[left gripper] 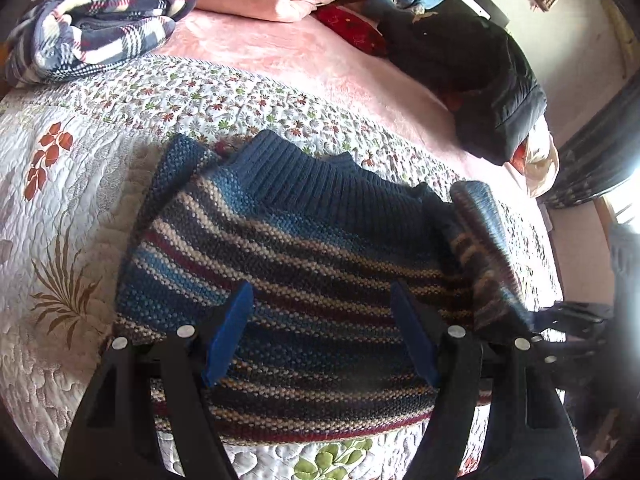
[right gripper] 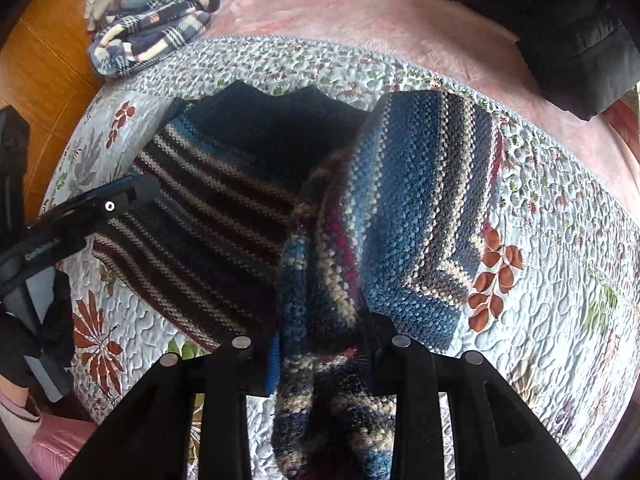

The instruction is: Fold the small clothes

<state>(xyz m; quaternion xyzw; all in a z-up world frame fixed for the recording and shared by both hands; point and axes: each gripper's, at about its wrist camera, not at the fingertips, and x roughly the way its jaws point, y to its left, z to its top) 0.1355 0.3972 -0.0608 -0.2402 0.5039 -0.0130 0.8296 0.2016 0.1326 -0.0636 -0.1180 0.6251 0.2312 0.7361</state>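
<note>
1. The left gripper [left gripper: 322, 330] hovers with fingers spread over the blue, cream and maroon striped knit sweater [left gripper: 288, 272], which lies flat on the floral quilted bed cover [left gripper: 80, 208].
2. The right gripper [right gripper: 320, 356] pinches the sweater's sleeve [right gripper: 404, 216] (bunched between its fingers).

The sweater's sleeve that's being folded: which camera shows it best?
The right wrist view: the striped sleeve fills the centre, pinched in the right claw. The left wrist view shows it only as a blurred strip at the sweater's right edge.
</note>
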